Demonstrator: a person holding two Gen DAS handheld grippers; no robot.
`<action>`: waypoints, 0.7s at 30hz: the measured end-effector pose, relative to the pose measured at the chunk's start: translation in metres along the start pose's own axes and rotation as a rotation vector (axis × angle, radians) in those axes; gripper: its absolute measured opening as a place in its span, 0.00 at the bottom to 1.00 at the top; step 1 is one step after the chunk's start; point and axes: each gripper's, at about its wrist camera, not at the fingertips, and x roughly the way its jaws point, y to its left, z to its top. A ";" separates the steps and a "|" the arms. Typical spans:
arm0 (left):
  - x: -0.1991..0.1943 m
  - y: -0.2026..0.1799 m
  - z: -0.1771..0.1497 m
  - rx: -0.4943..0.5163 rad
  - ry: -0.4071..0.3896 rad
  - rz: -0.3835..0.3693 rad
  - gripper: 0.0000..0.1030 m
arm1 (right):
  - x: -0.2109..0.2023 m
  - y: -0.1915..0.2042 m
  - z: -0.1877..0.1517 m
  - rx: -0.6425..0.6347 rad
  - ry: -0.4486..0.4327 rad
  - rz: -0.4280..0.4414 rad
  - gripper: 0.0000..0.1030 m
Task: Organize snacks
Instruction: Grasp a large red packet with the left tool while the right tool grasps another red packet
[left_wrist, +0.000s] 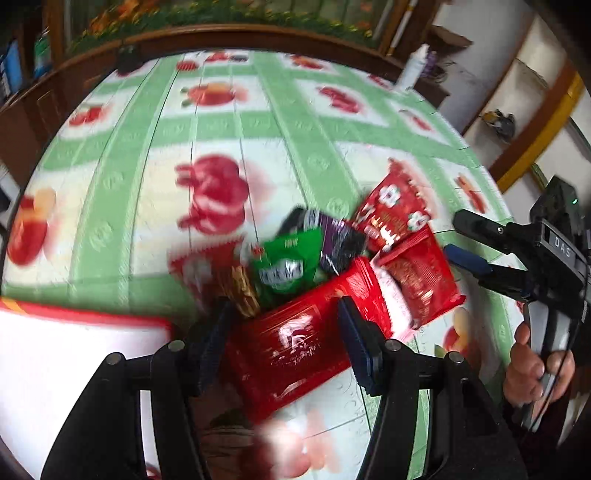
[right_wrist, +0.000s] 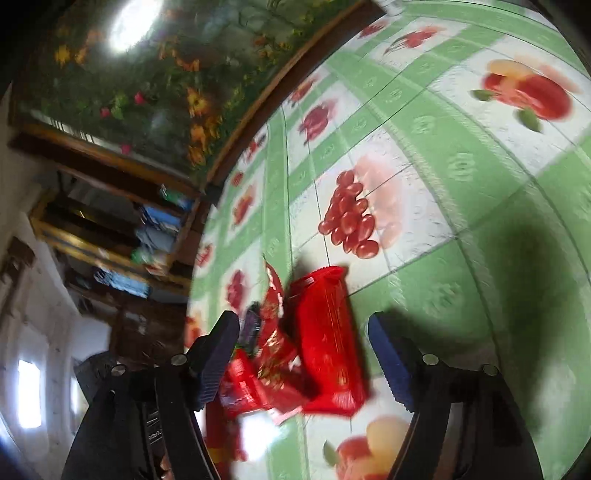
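A pile of snack packets lies on the green fruit-print tablecloth (left_wrist: 303, 122). In the left wrist view a large red packet (left_wrist: 295, 339) sits between the open fingers of my left gripper (left_wrist: 280, 347); whether they touch it is blurred. Behind it lie a green packet (left_wrist: 288, 264), a dark purple packet (left_wrist: 338, 240), a brown-and-red packet (left_wrist: 236, 284) and two more red packets (left_wrist: 395, 206) (left_wrist: 421, 280). My right gripper (right_wrist: 303, 362) is open above a red packet (right_wrist: 328, 343) and the pile; it also shows at the right of the left wrist view (left_wrist: 461, 240).
A white box with a red rim (left_wrist: 66, 369) stands at the lower left of the left wrist view. A white bottle (left_wrist: 413, 68) stands at the table's far right edge. A wooden cabinet (left_wrist: 48, 96) and shelves (right_wrist: 122, 236) surround the table.
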 end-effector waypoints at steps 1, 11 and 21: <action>0.002 -0.006 -0.005 0.004 0.001 0.008 0.55 | 0.005 0.004 0.000 -0.023 0.010 -0.023 0.73; -0.016 -0.049 -0.061 0.055 0.023 -0.054 0.55 | 0.020 0.037 -0.032 -0.360 0.071 -0.266 0.30; -0.058 -0.057 -0.112 0.021 -0.022 -0.076 0.57 | -0.057 0.009 -0.090 -0.388 0.078 -0.248 0.40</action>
